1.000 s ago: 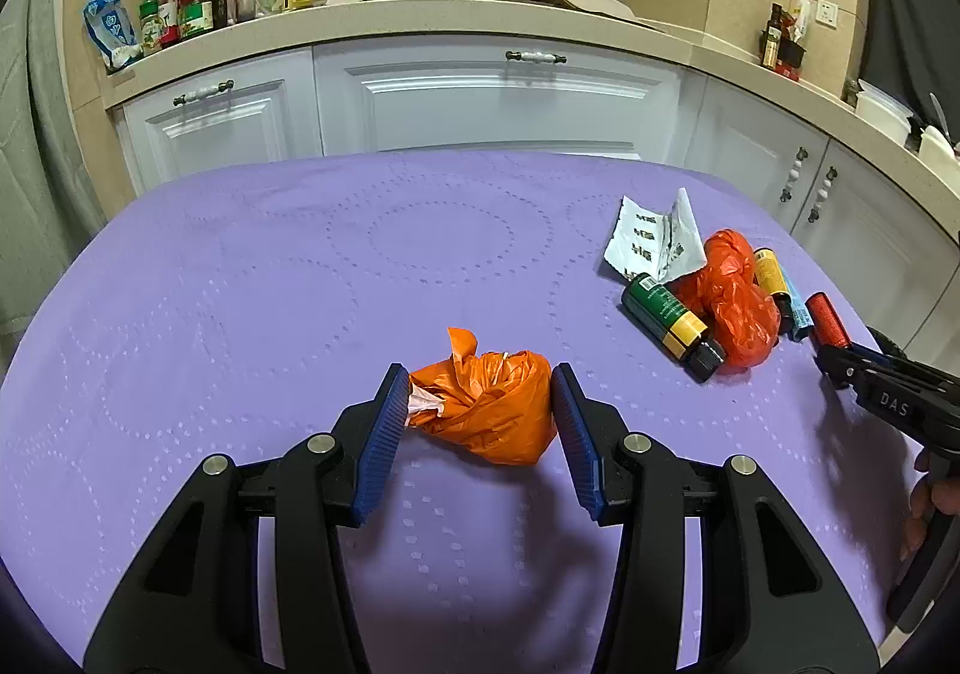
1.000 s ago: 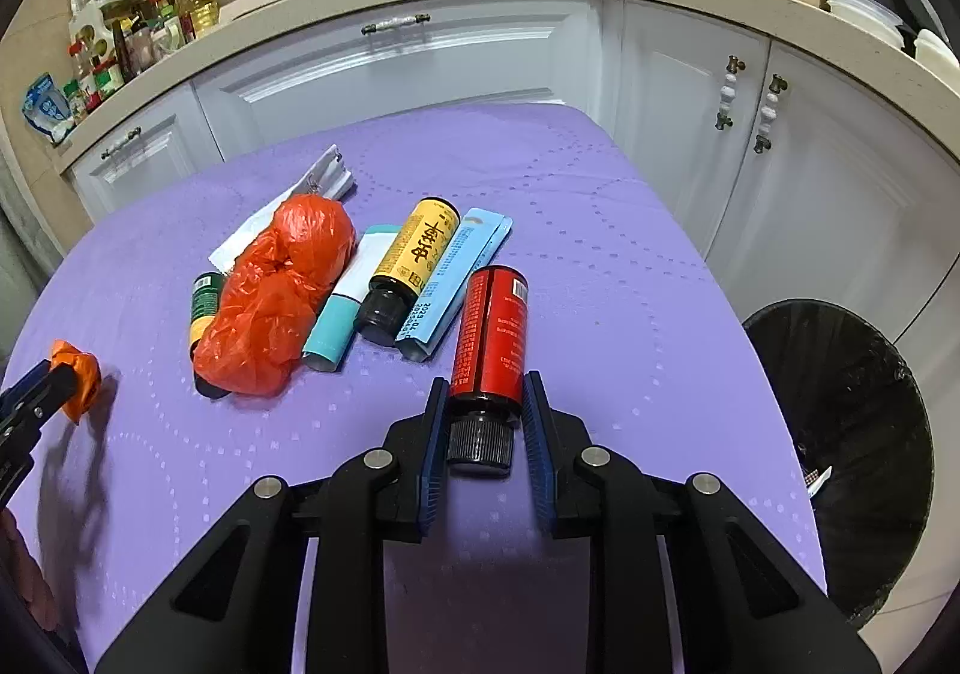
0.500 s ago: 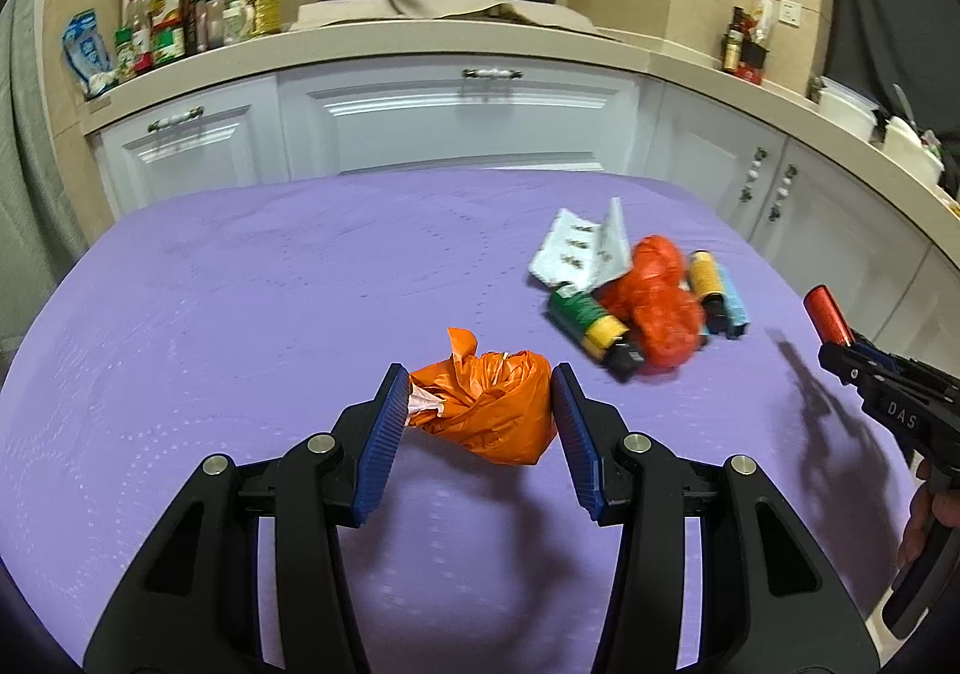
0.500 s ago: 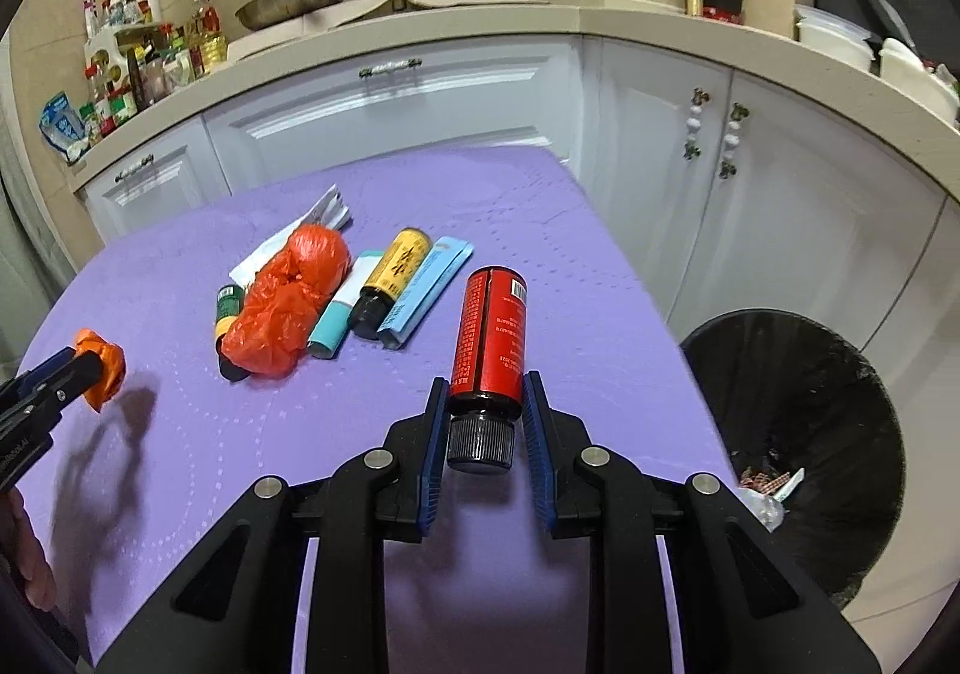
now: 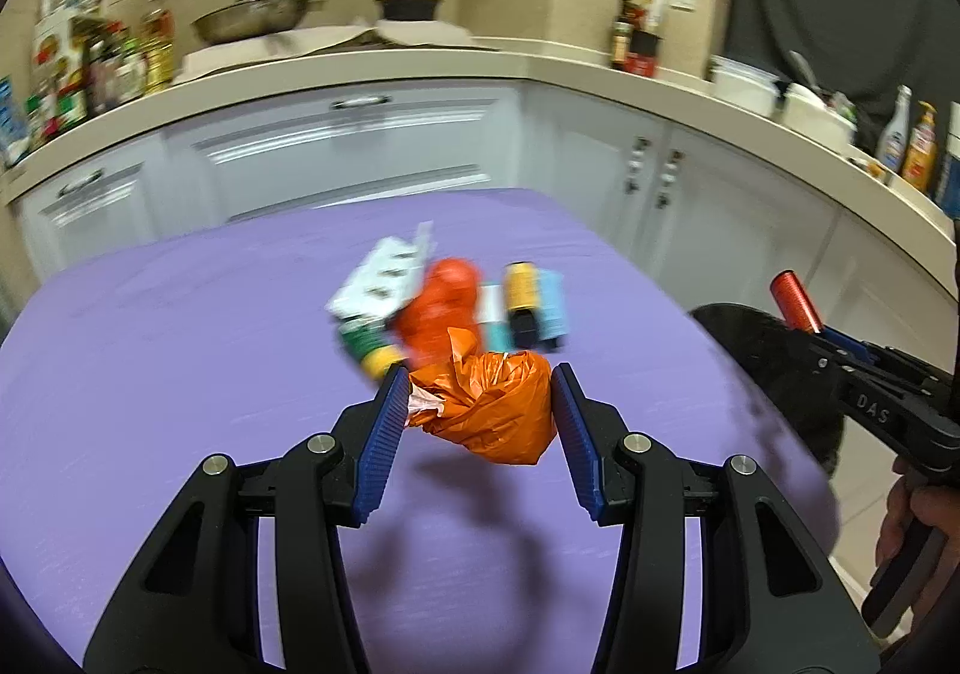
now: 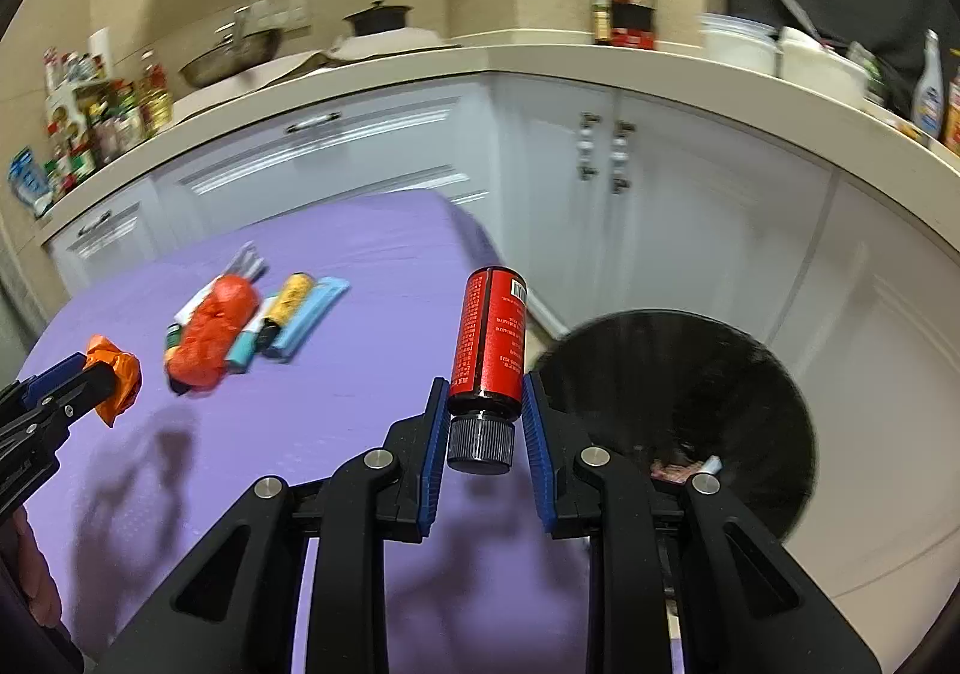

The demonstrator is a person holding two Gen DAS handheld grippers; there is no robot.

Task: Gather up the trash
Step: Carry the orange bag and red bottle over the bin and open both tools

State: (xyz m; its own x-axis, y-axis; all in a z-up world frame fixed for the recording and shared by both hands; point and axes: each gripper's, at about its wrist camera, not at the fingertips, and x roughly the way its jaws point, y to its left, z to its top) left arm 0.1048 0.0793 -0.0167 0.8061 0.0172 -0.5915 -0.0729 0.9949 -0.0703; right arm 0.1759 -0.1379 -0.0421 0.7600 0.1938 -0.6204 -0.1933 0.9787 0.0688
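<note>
My left gripper (image 5: 477, 422) is shut on a crumpled orange plastic bag (image 5: 489, 413) and holds it in the air above the purple table (image 5: 180, 374). My right gripper (image 6: 485, 434) is shut on a red bottle with a black cap (image 6: 489, 350), lifted past the table's right edge, next to the black trash bin (image 6: 690, 398) on the floor. The red bottle also shows in the left wrist view (image 5: 793, 299). On the table lies a pile: a red bag (image 6: 216, 329), a yellow bottle (image 6: 288, 302), a light blue box (image 6: 309, 323), white paper (image 5: 384, 287).
White kitchen cabinets (image 6: 600, 164) and a counter with a pan (image 5: 258, 17), a pot and several bottles curve around the table. The bin holds some scraps at its bottom (image 6: 681, 470). A hand grips the right gripper's handle (image 5: 918, 518).
Both grippers have risen and swung right with their loads. The red bottle has left the table and now hangs by the bin. The orange bag is higher, nearer the pile.
</note>
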